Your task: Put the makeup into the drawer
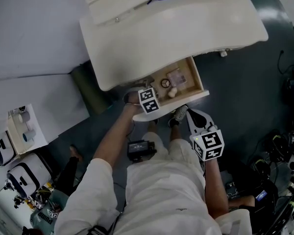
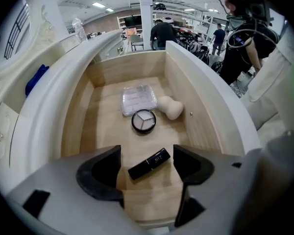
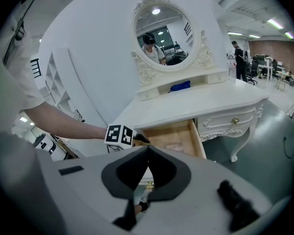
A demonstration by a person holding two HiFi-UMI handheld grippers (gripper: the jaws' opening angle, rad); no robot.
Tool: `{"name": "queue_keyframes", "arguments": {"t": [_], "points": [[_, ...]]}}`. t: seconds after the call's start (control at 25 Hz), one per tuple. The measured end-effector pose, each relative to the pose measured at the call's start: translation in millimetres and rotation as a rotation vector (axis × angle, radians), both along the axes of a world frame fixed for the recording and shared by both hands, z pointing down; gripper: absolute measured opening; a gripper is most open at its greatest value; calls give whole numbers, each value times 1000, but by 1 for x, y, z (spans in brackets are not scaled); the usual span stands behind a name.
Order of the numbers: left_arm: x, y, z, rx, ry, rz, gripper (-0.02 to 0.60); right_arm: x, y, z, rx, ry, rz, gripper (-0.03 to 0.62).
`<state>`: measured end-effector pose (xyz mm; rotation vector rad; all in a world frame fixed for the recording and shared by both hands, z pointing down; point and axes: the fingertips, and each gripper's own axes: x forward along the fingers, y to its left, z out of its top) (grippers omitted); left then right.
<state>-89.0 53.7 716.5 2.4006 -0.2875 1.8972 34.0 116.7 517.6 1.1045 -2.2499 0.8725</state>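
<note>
Open wooden drawer (image 2: 78,126) of white vanity (image 1: 196,23): black lipstick (image 2: 149,163), round compact (image 2: 144,121), clear palette (image 2: 138,99), beige sponge (image 2: 170,107) inside.

Oval mirror (image 3: 162,31), blue cloth (image 3: 180,86)

Drawer (image 2: 103,131) inside: pale wood w/ fine grain, matt; dressing table (image 1: 186,18) ext. is smooth white paint, semi-gloss, w/ a shiny gold-tone metal knob (image 3: 235,120). Lipstick (image 2: 149,163) = glossy black plastic tube; palette (image 2: 138,99) clear hard plastic; round compact (image 2: 144,121) has a glossy black rim; sponge (image 2: 170,107) beige, matt, soft-looking. Floor (image 1: 245,82) dark, smooth, slight sheen.
</note>
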Motion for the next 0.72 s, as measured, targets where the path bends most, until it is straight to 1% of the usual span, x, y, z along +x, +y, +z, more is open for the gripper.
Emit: {"name": "queue_keyframes", "arguments": {"t": [0.16, 0.32, 0.48, 0.6, 0.72], "points": [[0, 1, -12, -2, 44, -47, 317, 0, 0, -2, 7, 0, 1, 12], [-3, 5, -35, 12, 93, -95, 290, -5, -2, -8, 25, -9, 0, 12], [-2, 2, -77, 52, 165, -149, 227, -12, -7, -19, 58, -19, -3, 12], [-3, 1, -105, 85, 198, -182, 173, -18, -12, -27, 85, -28, -11, 12], [-6, 3, -131, 107, 227, -235, 90, -19, -13, -37, 107, -32, -14, 12]]}}
